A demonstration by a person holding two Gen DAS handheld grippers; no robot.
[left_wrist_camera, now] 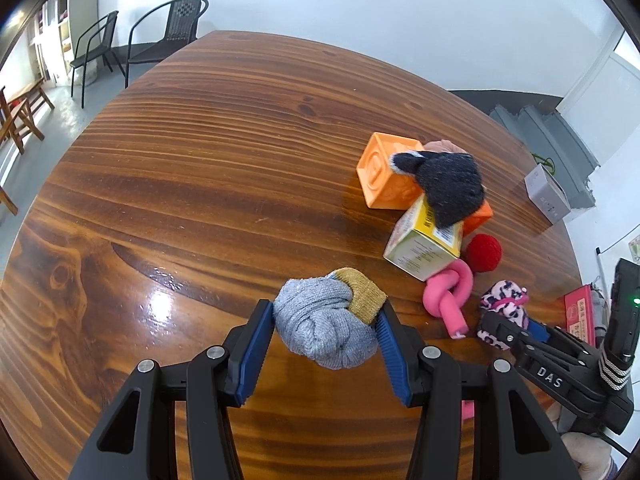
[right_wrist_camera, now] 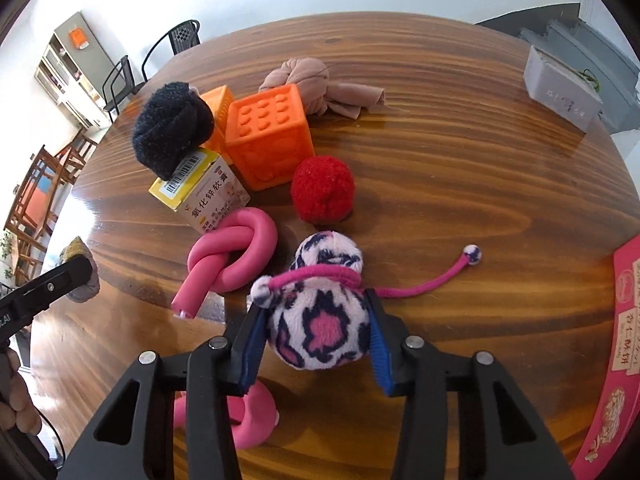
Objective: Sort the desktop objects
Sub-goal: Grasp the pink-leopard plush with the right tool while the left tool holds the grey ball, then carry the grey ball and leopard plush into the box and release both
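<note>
In the left wrist view my left gripper [left_wrist_camera: 325, 312] is shut on a grey sock ball with a mustard cuff [left_wrist_camera: 326, 328], its blue pads pressing both sides. The right wrist view shows my right gripper [right_wrist_camera: 314, 308] shut on a pink-and-navy leopard plush pouch [right_wrist_camera: 320, 320], whose pink cord [right_wrist_camera: 424, 284] trails to the right on the wooden table [right_wrist_camera: 460, 168]. Ahead lies a pile: two orange cubes [right_wrist_camera: 266, 136], a black sock ball [right_wrist_camera: 172, 128] on a yellow medicine box [right_wrist_camera: 200, 188], a red pompom [right_wrist_camera: 323, 189], a pink knotted tube [right_wrist_camera: 232, 256] and a beige knotted sock [right_wrist_camera: 316, 84].
A grey box [right_wrist_camera: 560, 88] stands at the table's far right edge. A pink printed box [right_wrist_camera: 612, 340] lies at the near right. Another pink knotted piece [right_wrist_camera: 252, 420] sits under my right gripper. Black chairs [left_wrist_camera: 168, 40] stand beyond the table. The table's left half [left_wrist_camera: 180, 180] is bare wood.
</note>
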